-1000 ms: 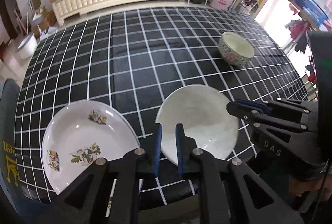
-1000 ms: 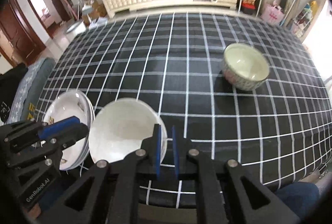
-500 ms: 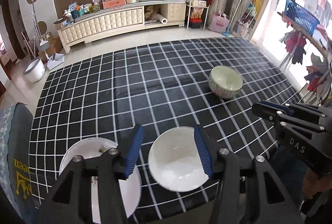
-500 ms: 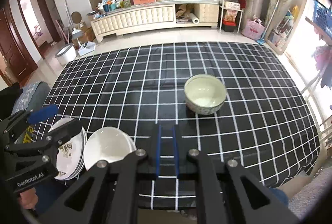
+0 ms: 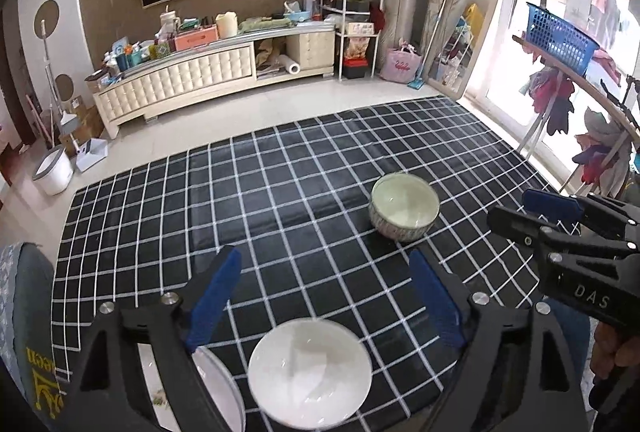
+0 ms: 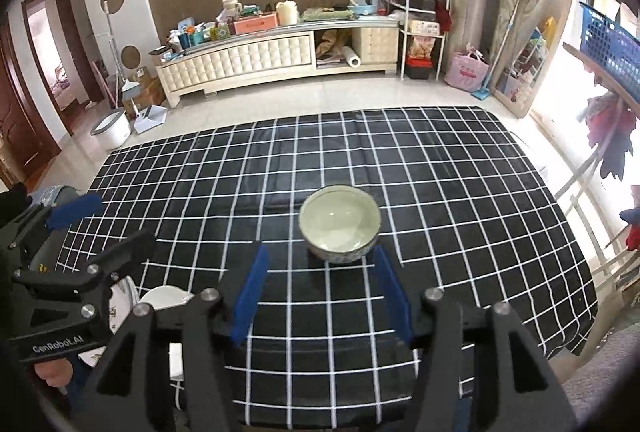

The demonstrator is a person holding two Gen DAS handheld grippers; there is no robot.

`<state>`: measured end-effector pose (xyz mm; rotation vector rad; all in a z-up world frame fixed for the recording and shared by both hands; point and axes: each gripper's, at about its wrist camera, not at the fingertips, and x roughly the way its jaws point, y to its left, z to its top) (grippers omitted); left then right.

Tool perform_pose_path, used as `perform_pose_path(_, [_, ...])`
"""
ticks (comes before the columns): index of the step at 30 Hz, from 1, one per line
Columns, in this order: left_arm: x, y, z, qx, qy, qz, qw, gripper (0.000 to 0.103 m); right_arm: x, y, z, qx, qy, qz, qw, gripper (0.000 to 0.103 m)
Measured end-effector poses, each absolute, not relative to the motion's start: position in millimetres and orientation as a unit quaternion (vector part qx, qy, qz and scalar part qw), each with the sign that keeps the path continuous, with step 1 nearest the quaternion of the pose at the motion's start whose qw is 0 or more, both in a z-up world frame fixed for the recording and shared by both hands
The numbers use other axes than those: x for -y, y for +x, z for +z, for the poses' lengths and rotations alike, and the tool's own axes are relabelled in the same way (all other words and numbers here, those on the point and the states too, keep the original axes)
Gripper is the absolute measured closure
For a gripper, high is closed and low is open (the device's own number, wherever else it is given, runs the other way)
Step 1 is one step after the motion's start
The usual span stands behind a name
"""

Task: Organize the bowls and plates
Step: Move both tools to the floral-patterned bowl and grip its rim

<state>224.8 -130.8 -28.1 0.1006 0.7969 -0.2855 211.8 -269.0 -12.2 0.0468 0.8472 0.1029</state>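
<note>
A patterned bowl point(image 5: 404, 205) stands upright on the black checked tablecloth point(image 5: 280, 191); it also shows in the right wrist view point(image 6: 340, 222). A plain white bowl point(image 5: 309, 372) sits at the near edge, with a decorated plate point(image 5: 218, 392) to its left, mostly hidden by my left finger. My left gripper point(image 5: 324, 280) is open and empty, raised above the white bowl. My right gripper point(image 6: 322, 288) is open and empty, just short of the patterned bowl. The white bowl point(image 6: 166, 298) and plate point(image 6: 122, 300) peek out in the right wrist view.
The tablecloth point(image 6: 440, 191) ends at the far and right edges above a tiled floor. A cream cabinet point(image 6: 260, 55) with clutter stands at the far wall. A clothes rack point(image 5: 592, 135) is to the right. A white bucket point(image 5: 54, 171) stands on the floor at left.
Both grippers have opened and pulled up and back from the table. The left gripper let go of the white bowl's rim. The right gripper now faces the patterned bowl.
</note>
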Motion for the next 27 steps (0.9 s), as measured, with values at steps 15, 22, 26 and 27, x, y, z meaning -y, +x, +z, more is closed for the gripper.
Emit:
perform_pose_path(15, [180, 277, -28, -0.382, 0.05, -0.143, 0.912, 0.0, 304, 258, -32, -0.443, 0.008, 0.041, 0.895, 0.028])
perform_pose_path(22, [203, 306, -47, -0.41, 0.062, -0.15, 0.898, 0.0, 314, 285, -56, -0.468, 0.015, 0.047, 0.883, 0.027])
perform_pose_path(26, [209, 323, -61, -0.428, 0.062, -0.149, 0.889, 0.0, 319, 300, -74, -0.485, 0.02, 0.048, 0.873, 0.027])
perform_pose_path(27, [211, 327, -65, -0.432, 0.066, -0.148, 0.887, 0.0, 320, 301, -77, -0.488, 0.021, 0.05, 0.871, 0.027])
